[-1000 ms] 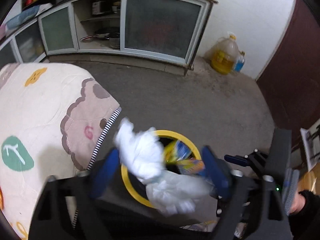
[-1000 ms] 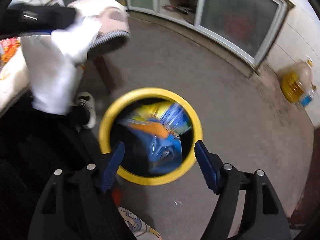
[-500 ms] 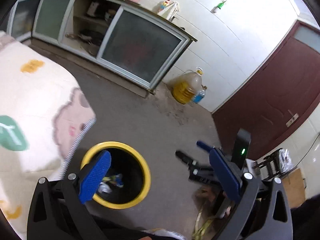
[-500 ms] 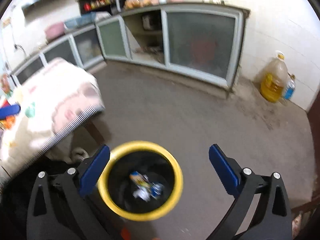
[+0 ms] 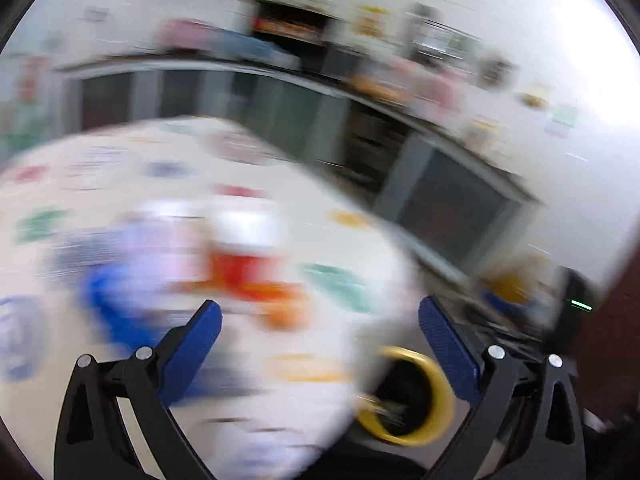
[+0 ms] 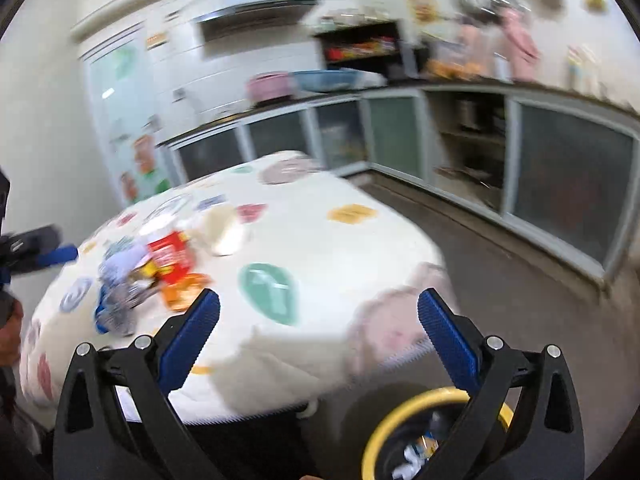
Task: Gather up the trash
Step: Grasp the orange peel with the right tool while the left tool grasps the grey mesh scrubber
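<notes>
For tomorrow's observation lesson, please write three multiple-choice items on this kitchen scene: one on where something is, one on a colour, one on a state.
1. Where is the pile of wrappers?
A. On the covered table
B. On the floor by the cabinets
C. On the kitchen counter

2. What colour is the rim of the bin?
A. Red
B. Yellow
C. Green

3. How does the right gripper stand?
A. Shut on a wrapper
B. Shut on nothing
C. Open and empty

Answers:
1. A: the wrappers lie on the patterned cloth at the table's left side.
2. B: a yellow ring circles the dark bin on the floor beside the table.
3. C: its blue pads are wide apart with nothing between them.
</notes>
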`<move>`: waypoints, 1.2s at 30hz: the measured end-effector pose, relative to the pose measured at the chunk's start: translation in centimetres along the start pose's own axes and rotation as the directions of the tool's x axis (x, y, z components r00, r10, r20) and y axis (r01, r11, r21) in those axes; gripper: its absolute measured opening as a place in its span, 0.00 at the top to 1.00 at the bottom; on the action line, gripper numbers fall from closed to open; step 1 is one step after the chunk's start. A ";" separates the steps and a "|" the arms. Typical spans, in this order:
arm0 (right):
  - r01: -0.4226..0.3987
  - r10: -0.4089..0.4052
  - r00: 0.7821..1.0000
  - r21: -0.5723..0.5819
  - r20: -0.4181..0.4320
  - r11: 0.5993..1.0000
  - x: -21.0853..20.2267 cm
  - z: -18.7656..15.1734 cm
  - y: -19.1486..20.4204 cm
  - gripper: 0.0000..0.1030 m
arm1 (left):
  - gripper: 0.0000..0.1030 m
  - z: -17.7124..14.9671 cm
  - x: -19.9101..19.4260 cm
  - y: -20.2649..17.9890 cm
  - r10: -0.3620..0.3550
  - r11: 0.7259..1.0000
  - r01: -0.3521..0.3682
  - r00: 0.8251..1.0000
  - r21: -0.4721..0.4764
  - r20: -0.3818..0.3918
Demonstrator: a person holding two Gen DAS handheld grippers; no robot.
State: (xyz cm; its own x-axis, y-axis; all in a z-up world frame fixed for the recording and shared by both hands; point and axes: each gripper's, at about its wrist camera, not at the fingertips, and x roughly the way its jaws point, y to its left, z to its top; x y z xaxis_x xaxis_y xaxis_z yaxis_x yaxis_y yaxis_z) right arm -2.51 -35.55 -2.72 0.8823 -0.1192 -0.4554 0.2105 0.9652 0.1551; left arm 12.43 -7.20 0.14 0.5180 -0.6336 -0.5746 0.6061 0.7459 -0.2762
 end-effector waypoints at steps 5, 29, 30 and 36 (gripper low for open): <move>-0.084 0.080 0.996 -0.188 -0.029 0.979 2.4 0.4 6.0 0.08 | 0.08 -1.0 -3.3 8.7 0.172 0.982 -0.168 0.984 -0.081 0.046; -0.177 0.130 0.972 -0.248 -0.195 0.953 11.6 1.0 13.3 0.08 | 0.08 4.6 6.3 23.5 0.364 0.918 -0.384 0.916 -0.102 -0.170; -0.180 0.132 0.970 -0.244 -0.202 0.953 11.9 1.0 13.4 0.08 | 0.08 4.8 6.8 24.0 0.353 0.919 -0.376 0.918 -0.117 -0.178; -0.174 0.101 0.959 -0.269 -0.266 0.947 14.0 0.3 13.9 0.25 | 0.08 4.6 9.4 24.9 0.306 0.932 -0.338 0.928 -0.133 -0.215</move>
State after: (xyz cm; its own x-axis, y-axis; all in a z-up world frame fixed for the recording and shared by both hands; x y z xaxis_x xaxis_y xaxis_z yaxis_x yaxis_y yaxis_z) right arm 12.89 -23.84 -6.69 0.7549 0.0448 -0.6543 -0.0677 0.9977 -0.0098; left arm 35.13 4.53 -8.61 0.5359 -0.3156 -0.7831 0.3092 0.9364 -0.1658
